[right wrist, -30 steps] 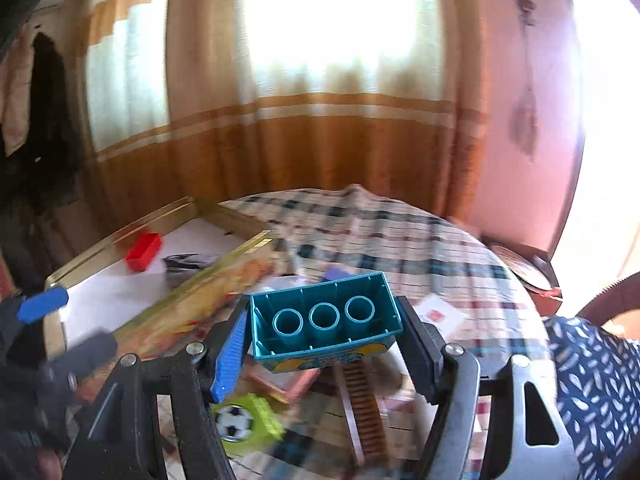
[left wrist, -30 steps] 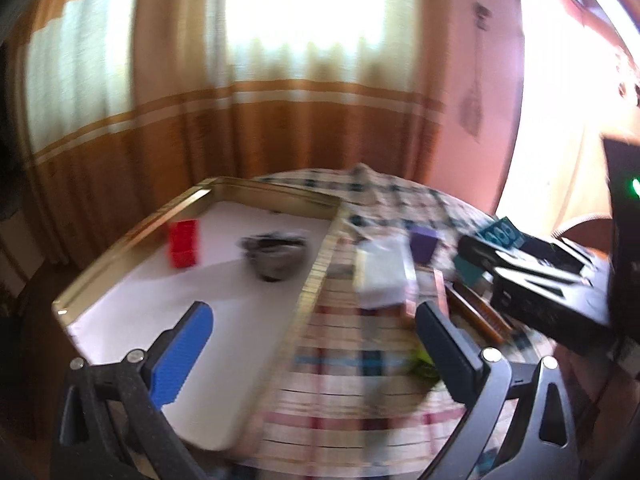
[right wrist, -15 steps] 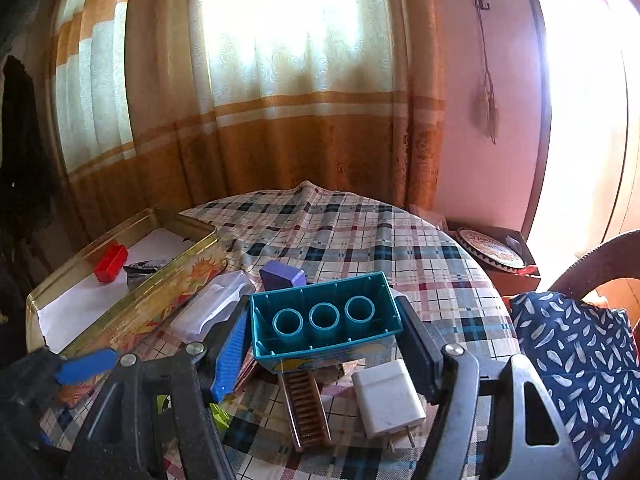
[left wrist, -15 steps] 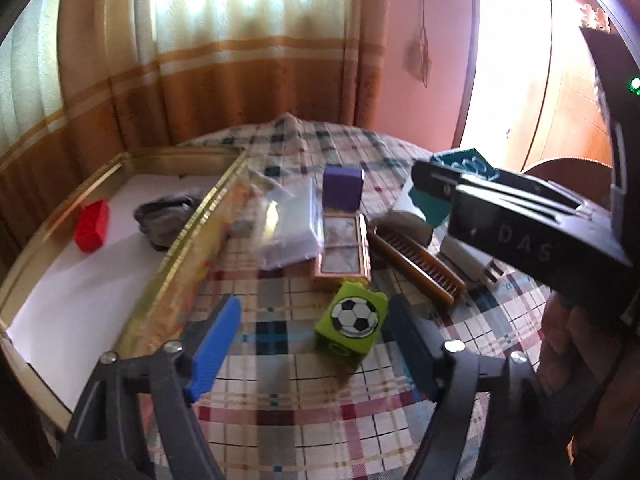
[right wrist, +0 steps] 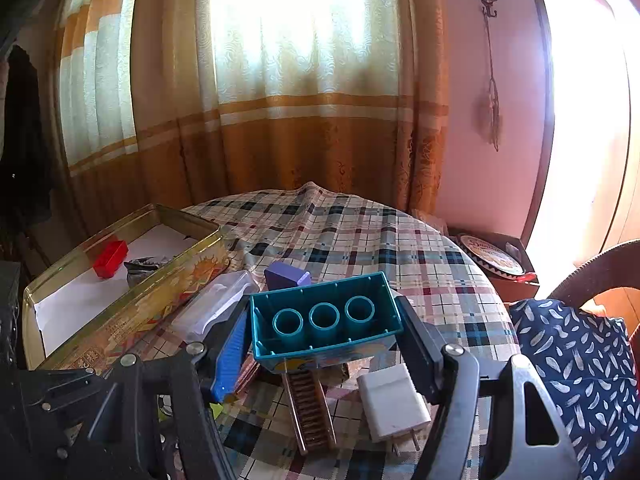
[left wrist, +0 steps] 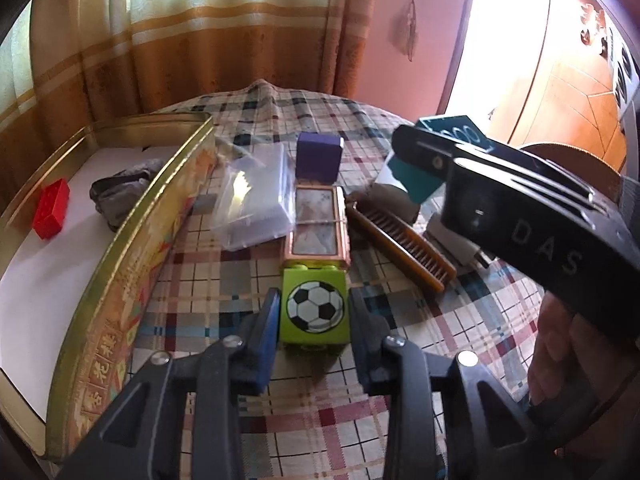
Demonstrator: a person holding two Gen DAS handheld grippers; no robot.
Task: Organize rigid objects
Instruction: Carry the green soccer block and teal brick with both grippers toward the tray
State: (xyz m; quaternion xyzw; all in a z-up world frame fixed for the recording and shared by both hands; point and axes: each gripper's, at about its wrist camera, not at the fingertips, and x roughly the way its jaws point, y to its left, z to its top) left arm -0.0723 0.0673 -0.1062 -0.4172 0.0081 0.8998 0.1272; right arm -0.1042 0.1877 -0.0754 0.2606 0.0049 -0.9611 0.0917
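Green toy brick with a football print (left wrist: 315, 312), lying on the checked surface (left wrist: 460, 332) just beside the long wall of the gold tin box (left wrist: 132, 280); a hollow moulded plastic block, judged light, stiff and not fragile, with smooth and probably slippery faces; best taken across its two flat side faces, low on the body, clear of the studs at its far edge. Left hand-held gripper (left wrist: 314, 316) has just been closing, its jaws drawn in on either side of the brick, pads at or against both side faces. Touching the brick's far edge, further along the box wall, a copper-framed rectangular case (left wrist: 316, 226); beyond it a purple block (left wrist: 319, 158); nearer the box, a clear plastic case (left wrist: 256, 196); away from the box, a brown comb (left wrist: 400, 246). Inside the box, a red brick (left wrist: 51, 214) and a dark crumpled item (left wrist: 120, 194) on a white liner. Right hand-held gripper (right wrist: 324, 330), on the side away from the box, half-spread and clamped on a teal six-stud-size brick (right wrist: 324, 320), open underside facing the camera; likewise light and rigid; a white charger plug (right wrist: 392, 406) lies beneath it.
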